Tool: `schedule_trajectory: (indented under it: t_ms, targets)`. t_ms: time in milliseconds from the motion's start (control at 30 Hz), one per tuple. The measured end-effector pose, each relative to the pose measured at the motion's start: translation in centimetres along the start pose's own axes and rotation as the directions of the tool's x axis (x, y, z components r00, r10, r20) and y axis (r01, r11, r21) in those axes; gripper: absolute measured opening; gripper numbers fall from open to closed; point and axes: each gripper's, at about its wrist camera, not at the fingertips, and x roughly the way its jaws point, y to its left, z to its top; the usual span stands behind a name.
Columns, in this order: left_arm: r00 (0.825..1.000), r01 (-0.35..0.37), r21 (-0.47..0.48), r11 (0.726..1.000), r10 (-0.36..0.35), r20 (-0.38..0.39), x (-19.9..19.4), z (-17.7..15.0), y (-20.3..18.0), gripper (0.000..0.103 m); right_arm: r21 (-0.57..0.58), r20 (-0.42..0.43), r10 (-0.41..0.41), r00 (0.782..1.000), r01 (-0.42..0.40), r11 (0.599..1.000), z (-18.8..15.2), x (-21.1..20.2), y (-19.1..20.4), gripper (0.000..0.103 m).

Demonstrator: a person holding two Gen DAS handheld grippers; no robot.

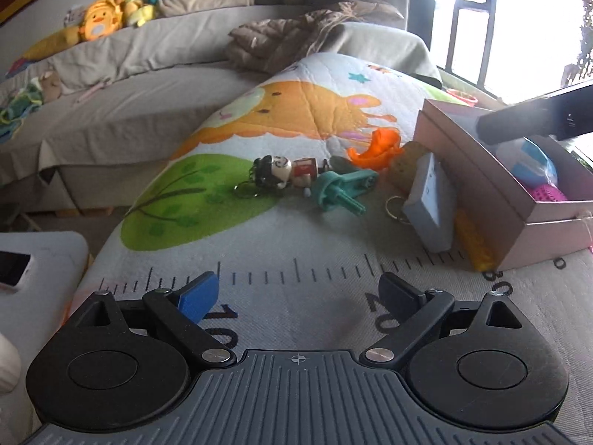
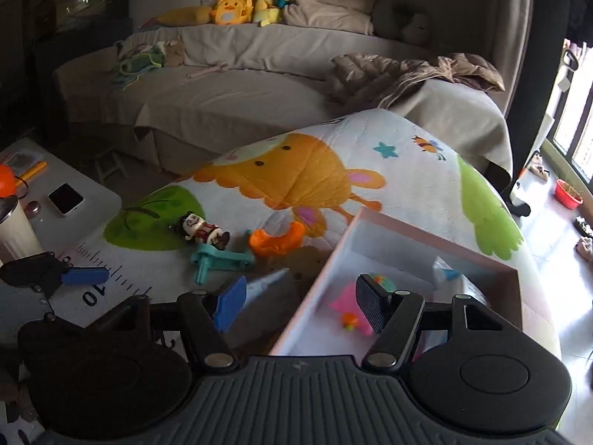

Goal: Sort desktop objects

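While the box [image 2: 478, 256] at right already holds several toys, the doll [image 1: 285, 172], teal part [image 1: 333, 189] and orange piece [image 1: 374, 150] remain mid-frame on the mat [image 1: 296, 244]; both the left gripper [image 1: 300, 293] and the right gripper [image 2: 302, 306] are released and empty.

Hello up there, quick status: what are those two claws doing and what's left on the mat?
Left gripper open, empty. Right gripper open over pink box. Doll figure, teal toy, orange piece unsorted. Path clear.
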Motion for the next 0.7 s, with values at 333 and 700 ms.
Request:
schedule_trajectory:
  t_ms: [333, 700]
  targets:
    - [1.000, 0.031, -0.021, 0.999, -0.031, -0.001, -0.4, -0.3, 1.2, 0.100, 0.127, -0.205, -0.115, 0.972, 0.143, 0.982, 6.7, 13.1, -0.3, 0.051]
    - [0.998, 0.061, -0.037, 0.997, -0.061, 0.005, -0.4, -0.4, 1.6, 0.101, 0.039, -0.304, -0.042, 0.952, 0.056, 0.998, 4.8, 14.2, 2.0, 0.029]
